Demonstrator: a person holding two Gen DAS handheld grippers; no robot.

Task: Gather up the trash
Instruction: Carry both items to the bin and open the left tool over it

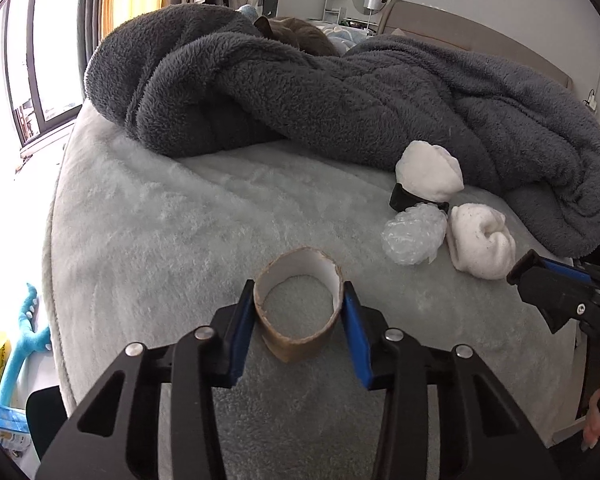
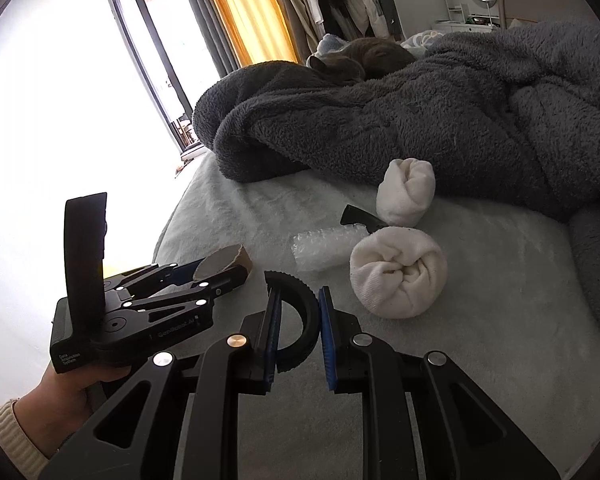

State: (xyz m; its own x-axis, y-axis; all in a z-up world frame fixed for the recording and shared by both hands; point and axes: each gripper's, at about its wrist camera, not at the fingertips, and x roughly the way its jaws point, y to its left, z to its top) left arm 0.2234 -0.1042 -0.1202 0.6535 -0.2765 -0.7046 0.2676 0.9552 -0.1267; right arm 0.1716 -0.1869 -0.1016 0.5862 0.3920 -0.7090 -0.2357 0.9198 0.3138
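Note:
My left gripper [image 1: 299,300] is shut on a short brown cardboard tube [image 1: 298,308], its blue pads against both sides, just above the pale fluffy bedspread [image 1: 160,220]. The tube also shows in the right wrist view [image 2: 226,265]. My right gripper [image 2: 298,320] is shut on a black curved plastic piece [image 2: 302,314] with a ridged edge. A ball of clear bubble wrap [image 1: 414,236] lies on the bed to the right of the tube; it also shows in the right wrist view [image 2: 324,248]. A small black object [image 1: 404,198] lies behind it.
Two rolled white socks [image 1: 480,240] [image 1: 430,172] lie beside the bubble wrap. A dark grey fleece blanket [image 1: 300,92] is heaped across the back of the bed, with a cat [image 2: 364,58] lying on it. The bed's edge drops off at left toward a window.

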